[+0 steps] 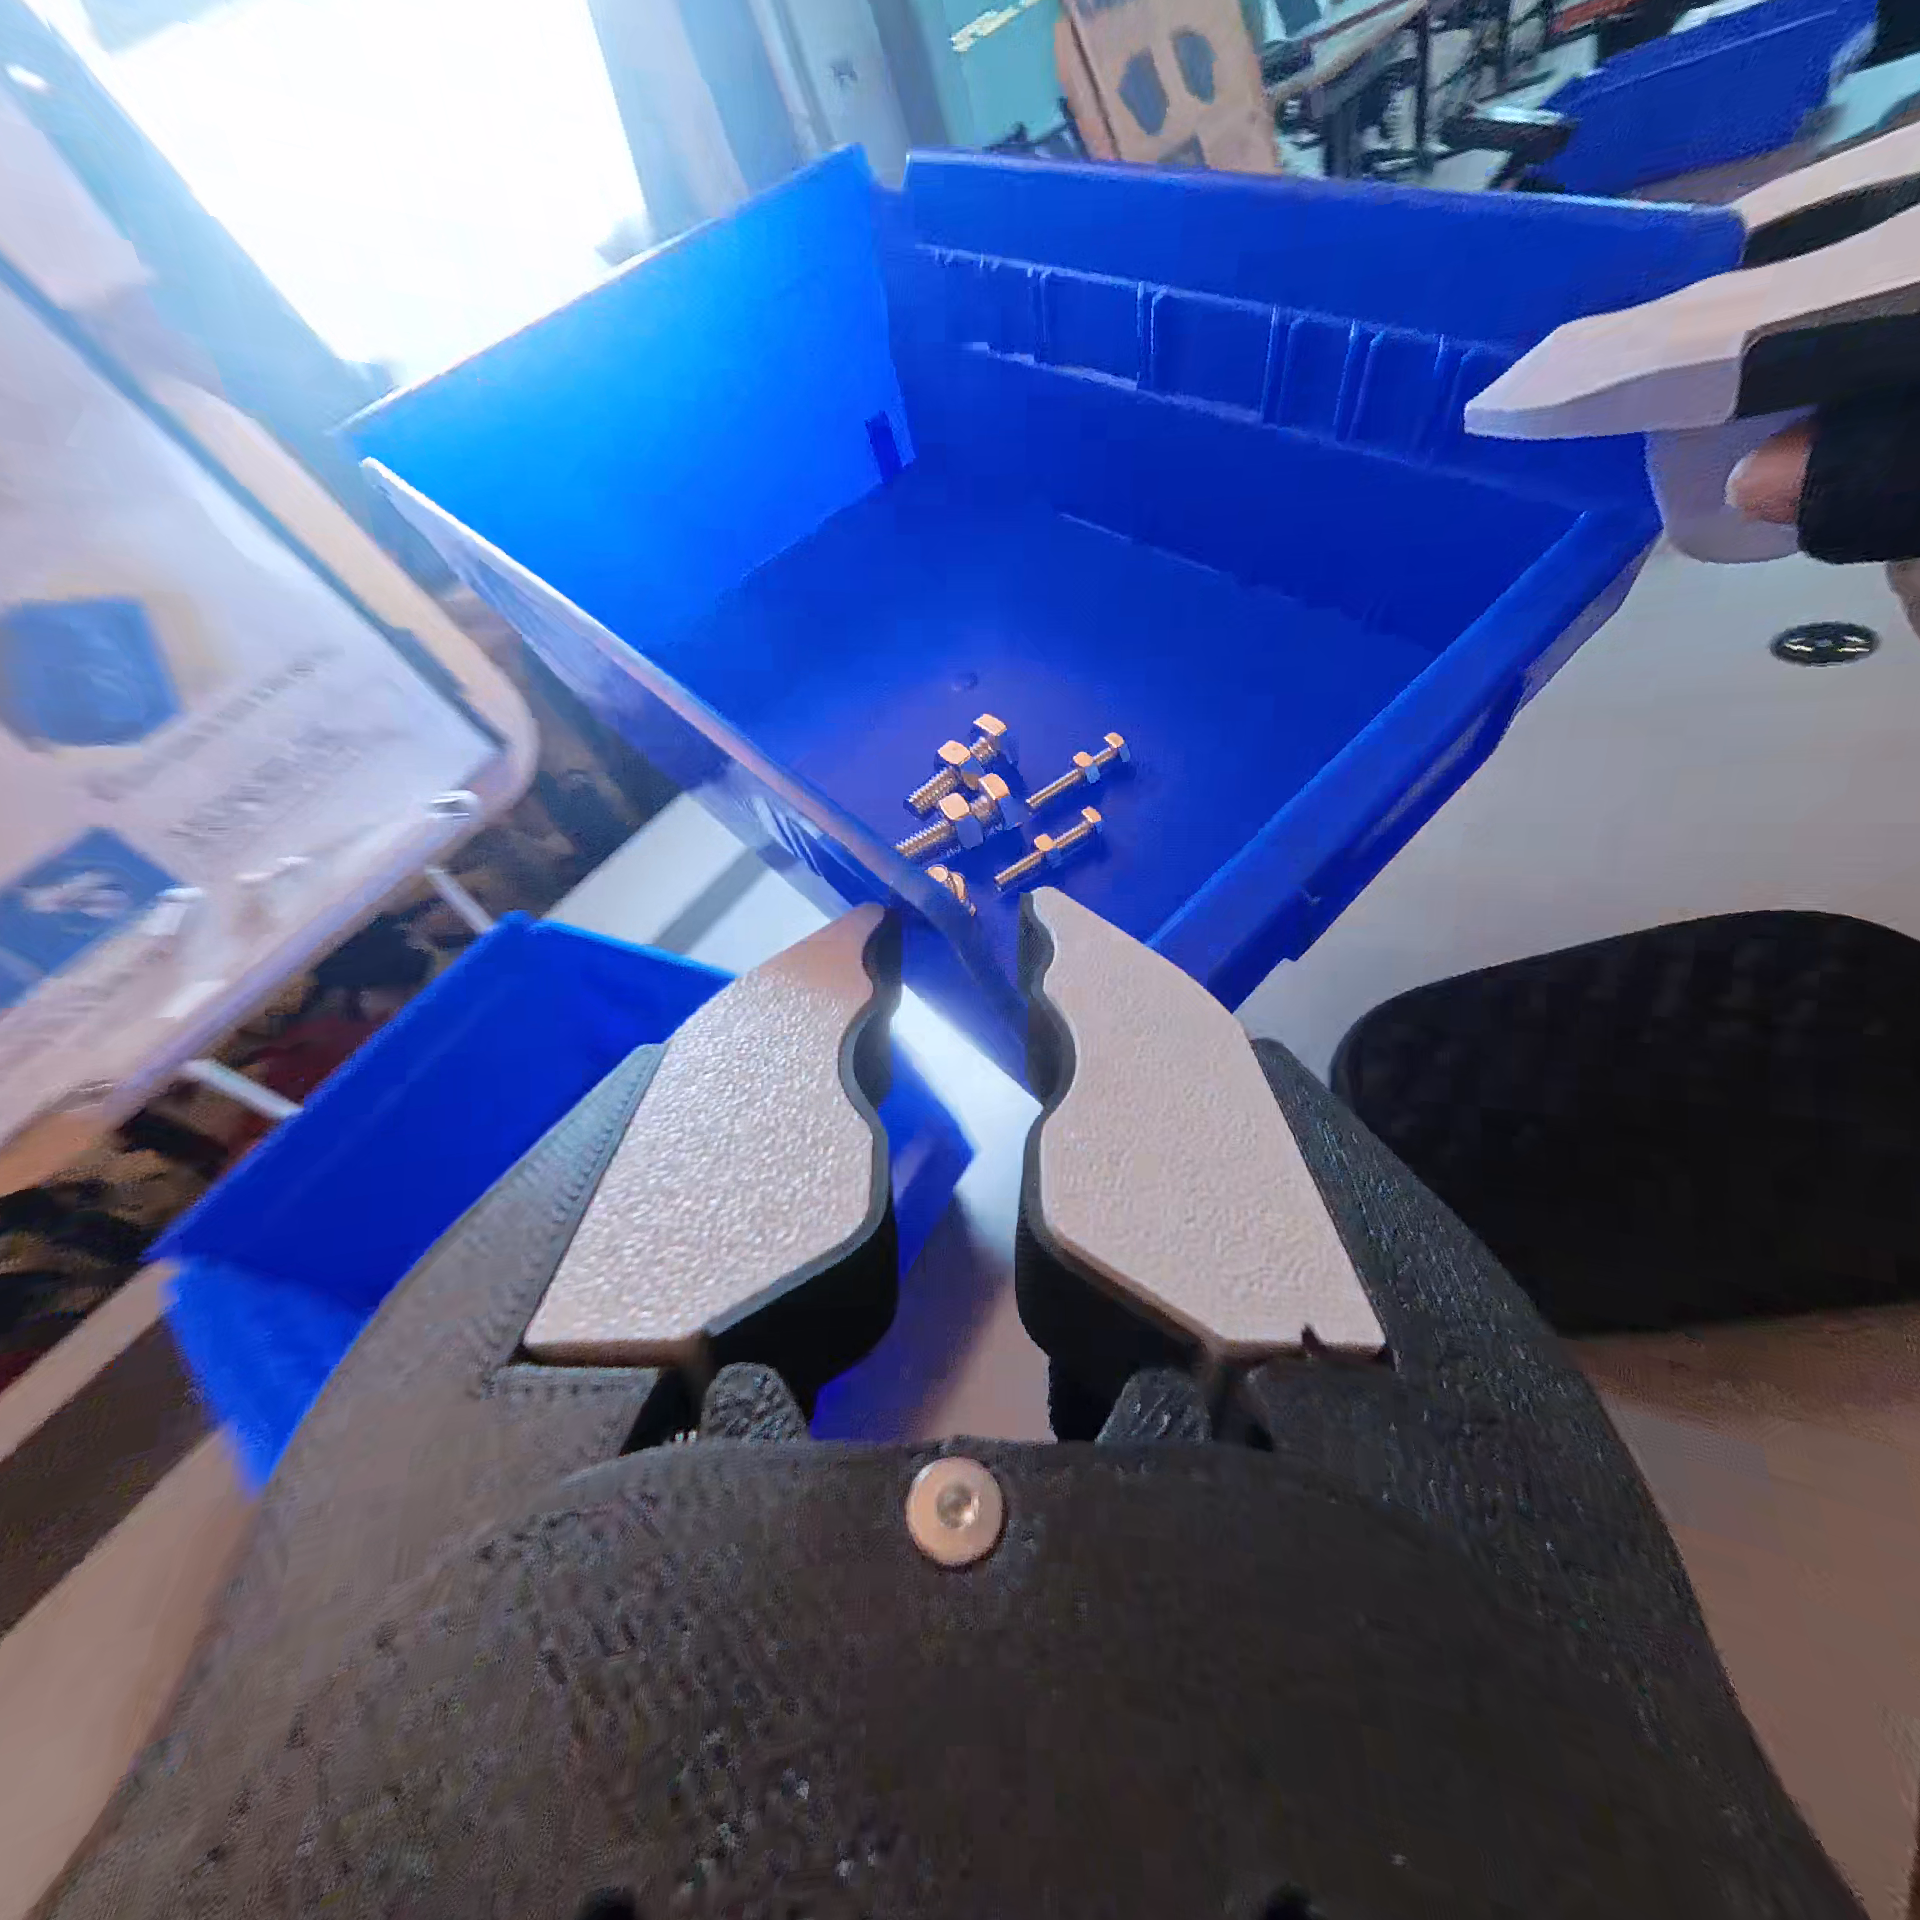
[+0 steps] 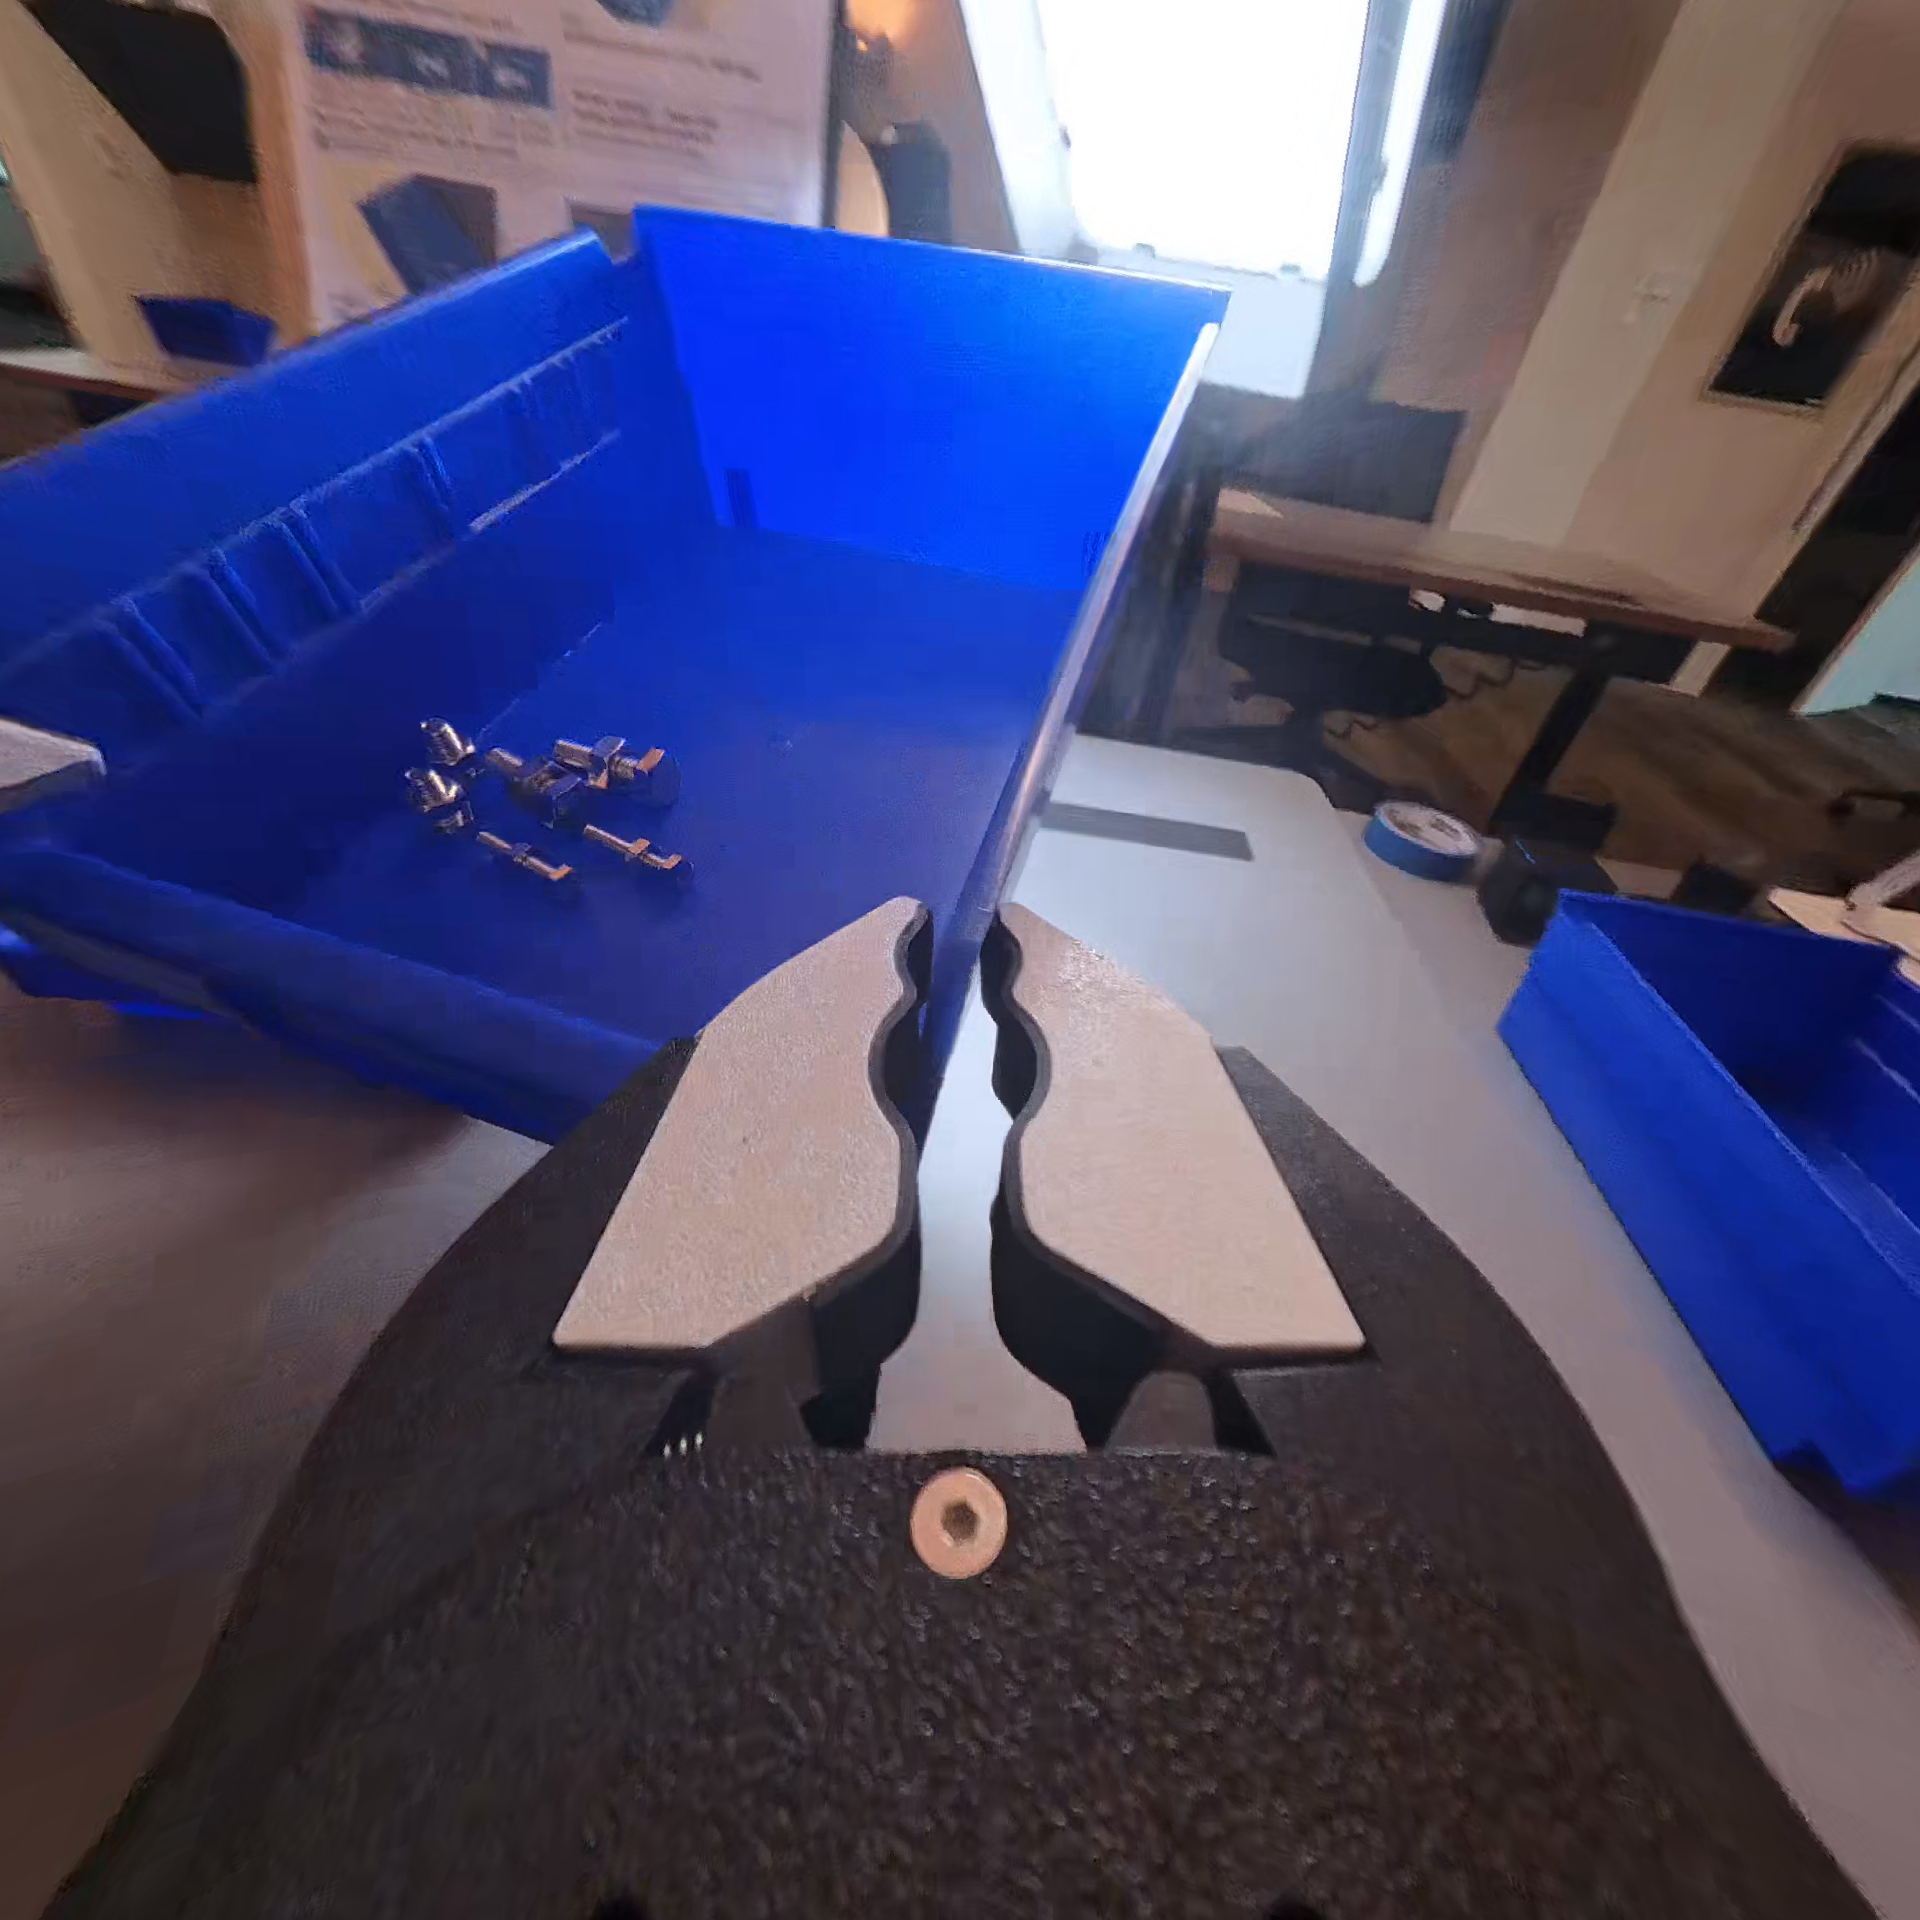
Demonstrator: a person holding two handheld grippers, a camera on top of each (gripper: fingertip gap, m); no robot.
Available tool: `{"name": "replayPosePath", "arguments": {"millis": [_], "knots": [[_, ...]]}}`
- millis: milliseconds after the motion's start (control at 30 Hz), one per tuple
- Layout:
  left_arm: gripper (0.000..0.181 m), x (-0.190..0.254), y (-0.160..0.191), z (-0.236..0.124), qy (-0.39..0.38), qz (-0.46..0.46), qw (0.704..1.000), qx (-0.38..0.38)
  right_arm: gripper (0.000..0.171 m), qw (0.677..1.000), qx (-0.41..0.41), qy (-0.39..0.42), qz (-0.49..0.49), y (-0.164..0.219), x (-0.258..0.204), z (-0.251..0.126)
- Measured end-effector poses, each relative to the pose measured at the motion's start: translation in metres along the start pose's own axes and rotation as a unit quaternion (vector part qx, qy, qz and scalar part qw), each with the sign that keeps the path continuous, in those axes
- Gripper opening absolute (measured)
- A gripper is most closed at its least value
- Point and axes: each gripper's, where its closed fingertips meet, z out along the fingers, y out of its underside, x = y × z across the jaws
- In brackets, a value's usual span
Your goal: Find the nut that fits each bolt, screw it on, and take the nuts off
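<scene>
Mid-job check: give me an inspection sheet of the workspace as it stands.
Surface: pale table, mostly bare.
Job's things: bolts, some carrying nuts, clustered on the floor of the big bin.
Clutter: small bin, tape roll, black pad.
Grippers: left gripper and right gripper both open, empty, at the big bin's near edge.
Cables: nothing seen.
Surroundings: poster board, desks, bright window.

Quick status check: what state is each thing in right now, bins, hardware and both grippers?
Large blue bin: tilted, open-topped, hardware inside.
Bolts: lying loose in a cluster on the bin floor; some carry nuts.
Small blue bin: open; contents not visible.
Blue tape roll: lying flat on the table.
Left gripper: open, holding nothing.
Right gripper: open by a narrow gap, holding nothing.
</scene>
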Motion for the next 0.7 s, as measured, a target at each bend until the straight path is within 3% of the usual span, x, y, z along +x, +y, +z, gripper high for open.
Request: {"name": "replayPosePath", "arguments": {"millis": [167, 433, 567, 700], "knots": [[0.023, -0.048, 0.015, -0.104, -0.100, 0.014, 0.994, -0.039, 0.008, 0.991, 0.029, -0.132, 0.004, -0.035, -0.104, 0.023], [0.024, -0.102, 0.106, -0.255, -0.210, -0.046, 0.960, -0.182, 0.010, 0.944, -0.025, -0.330, -0.001, -0.023, -0.298, 0.051], [0.024, -0.121, 0.149, -0.290, -0.221, -0.088, 0.945, -0.223, 0.013, 0.922, -0.070, -0.379, 0.010, 0.006, -0.356, 0.062], [0.023, -0.128, 0.199, -0.290, -0.218, -0.132, 0.932, -0.257, 0.013, 0.912, -0.124, -0.391, 0.004, 0.042, -0.382, 0.082]]}}
